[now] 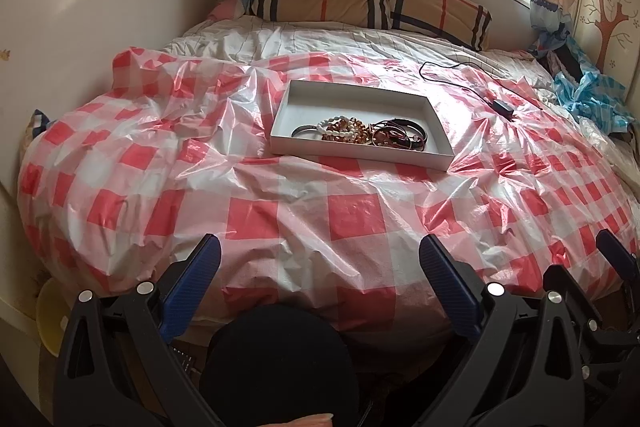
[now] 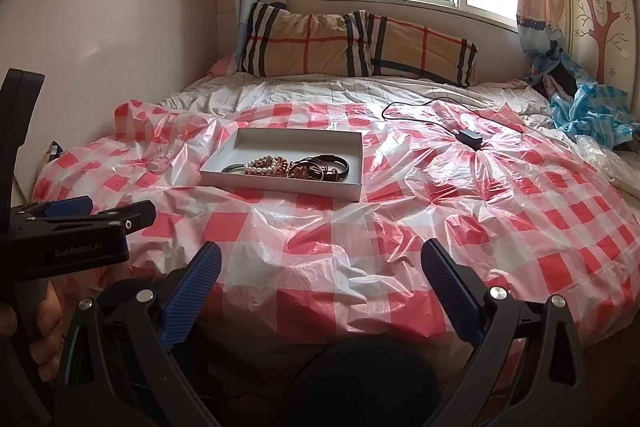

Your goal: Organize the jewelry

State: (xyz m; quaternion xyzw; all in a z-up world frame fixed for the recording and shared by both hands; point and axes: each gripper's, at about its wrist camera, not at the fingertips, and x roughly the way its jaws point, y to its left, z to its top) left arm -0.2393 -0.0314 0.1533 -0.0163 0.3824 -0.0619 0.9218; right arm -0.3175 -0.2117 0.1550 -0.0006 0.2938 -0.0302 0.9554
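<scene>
On top of the crinkled red-and-white checked plastic sheet (image 1: pixel 304 211) covering the bed, a shallow white cardboard box lid (image 1: pixel 420 107) is serving as a tray, sitting near the middle where both hands could reach it; inside it, a tangle of beaded, metal and dark bangle bracelets (image 1: pixel 360 133) is lying bunched against the near wall, probably so the far part is staying free for sorting. At the bed's near edge, the left gripper (image 1: pixel 320 275) is hovering with its jaws spread wide, holding nothing; the right gripper (image 2: pixel 320 279) is doing likewise, open and empty; both are well apart from the box. A black charger and cable (image 1: pixel 502 107) is lying beyond, right of the box.
</scene>
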